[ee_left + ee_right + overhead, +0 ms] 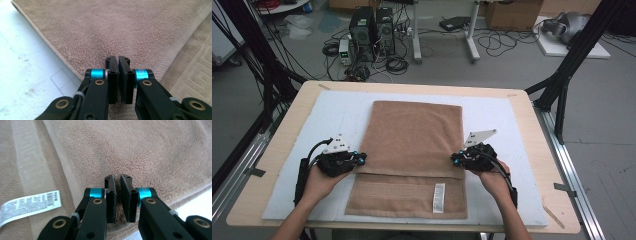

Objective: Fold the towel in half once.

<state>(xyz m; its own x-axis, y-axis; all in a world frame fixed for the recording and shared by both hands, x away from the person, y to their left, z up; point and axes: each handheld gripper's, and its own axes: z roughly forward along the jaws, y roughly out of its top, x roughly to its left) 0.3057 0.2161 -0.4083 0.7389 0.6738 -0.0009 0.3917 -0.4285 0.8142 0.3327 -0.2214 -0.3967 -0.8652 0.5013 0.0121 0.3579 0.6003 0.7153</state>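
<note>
Showing white care label (439,197) on brown towel (414,135), print unreadable

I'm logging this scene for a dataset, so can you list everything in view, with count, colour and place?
towel: one, brown, partly folded, centre of the mat
care label: one, white, on the towel's near layer
mat: one, white, covering the table top
table: one, light wood, under the mat
computer towers: two, black, on the floor beyond the table, among cables
cardboard box: one, brown, far floor
left tongs: one, black with blue, shut on the towel's folded edge, left side
right tongs: one, black with blue, shut on the same edge, right side
hands: two, holding the tongs
</note>
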